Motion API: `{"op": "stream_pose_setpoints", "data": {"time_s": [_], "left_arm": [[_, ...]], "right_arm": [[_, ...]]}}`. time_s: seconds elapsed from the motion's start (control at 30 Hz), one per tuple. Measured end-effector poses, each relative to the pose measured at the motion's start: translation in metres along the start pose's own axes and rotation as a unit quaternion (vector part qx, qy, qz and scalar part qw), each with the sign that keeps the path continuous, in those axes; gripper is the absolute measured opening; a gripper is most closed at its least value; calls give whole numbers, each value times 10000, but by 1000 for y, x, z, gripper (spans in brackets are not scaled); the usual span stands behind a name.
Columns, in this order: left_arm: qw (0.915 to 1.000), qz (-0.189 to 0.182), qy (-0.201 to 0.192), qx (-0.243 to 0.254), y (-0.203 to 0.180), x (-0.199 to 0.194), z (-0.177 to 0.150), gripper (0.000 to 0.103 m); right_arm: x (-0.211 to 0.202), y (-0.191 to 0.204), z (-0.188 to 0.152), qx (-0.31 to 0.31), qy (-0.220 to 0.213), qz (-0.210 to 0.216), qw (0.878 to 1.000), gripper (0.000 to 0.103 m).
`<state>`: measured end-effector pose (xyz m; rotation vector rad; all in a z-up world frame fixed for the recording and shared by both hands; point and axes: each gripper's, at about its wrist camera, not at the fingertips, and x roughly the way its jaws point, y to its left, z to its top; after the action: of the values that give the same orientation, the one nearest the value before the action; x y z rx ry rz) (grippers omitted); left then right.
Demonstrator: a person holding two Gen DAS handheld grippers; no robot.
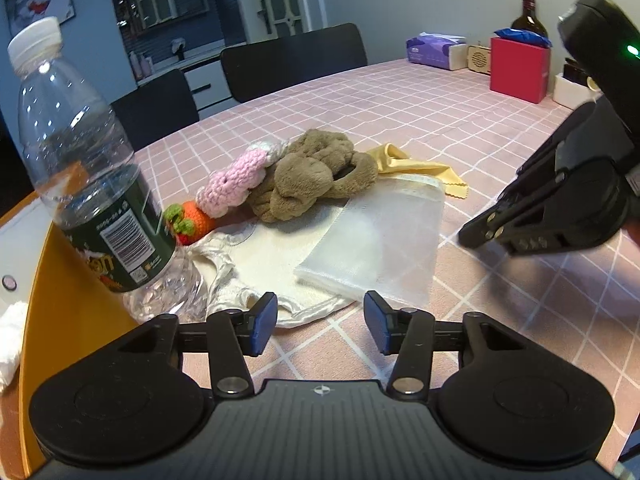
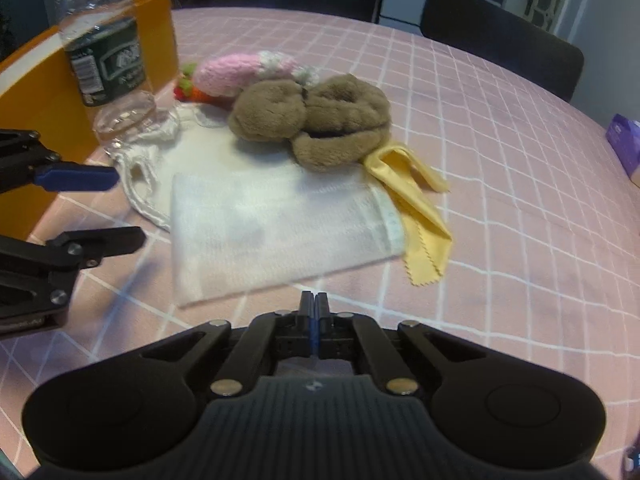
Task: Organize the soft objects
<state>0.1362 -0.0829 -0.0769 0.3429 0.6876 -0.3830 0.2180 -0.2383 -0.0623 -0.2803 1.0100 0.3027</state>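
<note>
White mesh pouch (image 2: pixel 276 236) lies flat mid-table, near edge just ahead of right gripper (image 2: pixel 314 300) (jaws closed, empty). Left gripper (image 1: pixel 320 322) parted, empty. Pink tablecloth (image 2: pixel 500 200) bare rightward.

Black claw (image 1: pixel 320 322); blue pads (image 1: pixel 262 326)

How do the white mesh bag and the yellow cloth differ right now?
The white mesh bag is larger and lies flat and rectangular; the yellow cloth is smaller, crumpled and folded over itself. The bag's edges look straight, while the cloth has a zigzag-cut edge. The bag is sheer, the cloth opaque. Both rest on the pink checked tablecloth, partly under the brown plush toy, ungripped.
</note>
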Motion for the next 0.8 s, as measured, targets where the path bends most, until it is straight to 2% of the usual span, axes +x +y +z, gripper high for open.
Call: {"op": "stream_pose_setpoints", "data": {"time_s": [0.17, 0.3, 0.37, 0.4, 0.43, 0.63, 0.73, 0.77, 0.8], "left_arm": [[9999, -33, 6, 109, -1, 3, 1, 73], [9997, -51, 49, 254, -4, 11, 2, 77], [9993, -85, 82, 350, -7, 15, 3, 79], [9991, -122, 84, 392, -9, 17, 4, 80], [9989, -164, 78, 422, -10, 18, 4, 81], [9981, -581, 61, 194, -11, 29, 11, 81], [9982, -513, 86, 310, -19, 36, 12, 79], [9981, -461, 94, 386, -22, 38, 12, 66], [9983, -396, 95, 428, -25, 40, 11, 59]], "right_arm": [[-2, -26, -4, 222, 182, -386, 9988, 0], [-12, -31, -1, 482, -63, -25, 9988, 4], [-15, -27, 1, 480, -247, 139, 9984, 32], [-16, -26, 2, 523, -351, 218, 9978, 56], [-16, -24, 2, 568, -431, 303, 9970, 63], [-4, -18, 4, 669, -216, 437, 9966, 63], [-3, -20, 3, 637, -179, 333, 9973, 63], [-3, -21, 3, 657, -175, 330, 9971, 63], [-3, -22, 3, 675, -169, 340, 9970, 63]]}}
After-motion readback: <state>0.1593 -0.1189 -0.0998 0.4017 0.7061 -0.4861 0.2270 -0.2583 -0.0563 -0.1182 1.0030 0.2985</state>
